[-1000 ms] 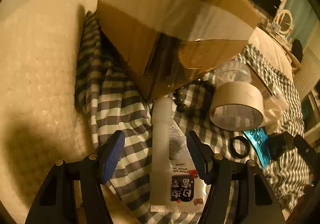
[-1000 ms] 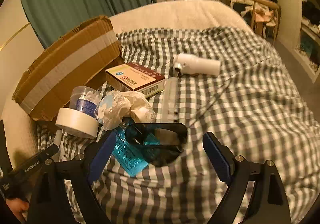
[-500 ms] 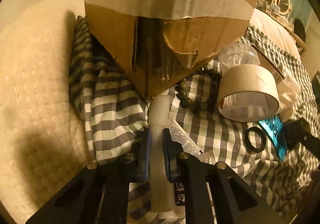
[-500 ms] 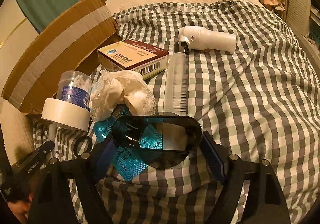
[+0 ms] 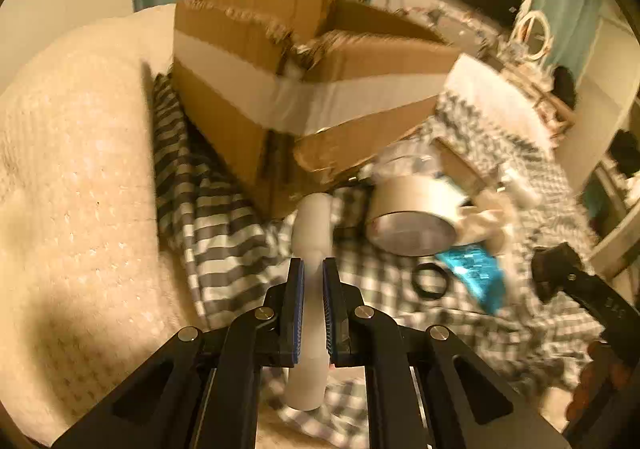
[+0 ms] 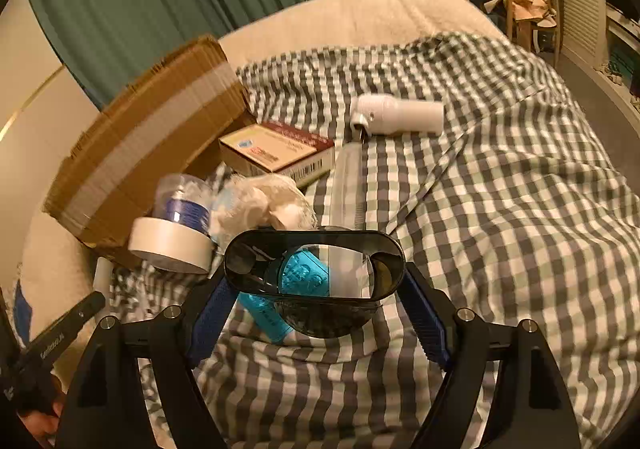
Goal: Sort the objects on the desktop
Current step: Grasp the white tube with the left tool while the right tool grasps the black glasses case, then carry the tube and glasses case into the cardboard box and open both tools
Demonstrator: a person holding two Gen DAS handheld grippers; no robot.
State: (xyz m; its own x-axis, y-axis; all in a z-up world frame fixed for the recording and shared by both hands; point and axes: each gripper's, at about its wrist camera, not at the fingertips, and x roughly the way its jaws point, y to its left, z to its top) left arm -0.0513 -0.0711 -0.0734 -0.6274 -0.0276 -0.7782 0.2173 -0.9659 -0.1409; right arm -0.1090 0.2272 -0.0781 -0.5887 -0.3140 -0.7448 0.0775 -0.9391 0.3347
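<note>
My left gripper (image 5: 313, 269) is shut on a white plastic tube (image 5: 312, 225), holding it above the checked cloth (image 5: 224, 217) in front of the open cardboard box (image 5: 248, 97). In the right wrist view, my right gripper (image 6: 314, 289) is shut on a dark translucent oval case (image 6: 320, 313), gripped by its two ends and held over a blue blister pack (image 6: 260, 313). The left gripper's black arm (image 6: 60, 333) shows at the lower left there. The right gripper's body (image 5: 560, 277) shows at the right of the left wrist view.
Beside the cardboard box (image 6: 152, 145) lie a tape roll (image 6: 168, 245), a clear jar (image 6: 182, 201), crumpled white lace (image 6: 264, 201), a medicine box (image 6: 276, 153), a clear comb (image 6: 348, 185) and a white cylinder device (image 6: 400, 115). A black ring (image 5: 430, 281) lies on the cloth.
My left gripper closed on the white tube and lifted it off the cloth. My right gripper closed on the dark oval case and raised it.
</note>
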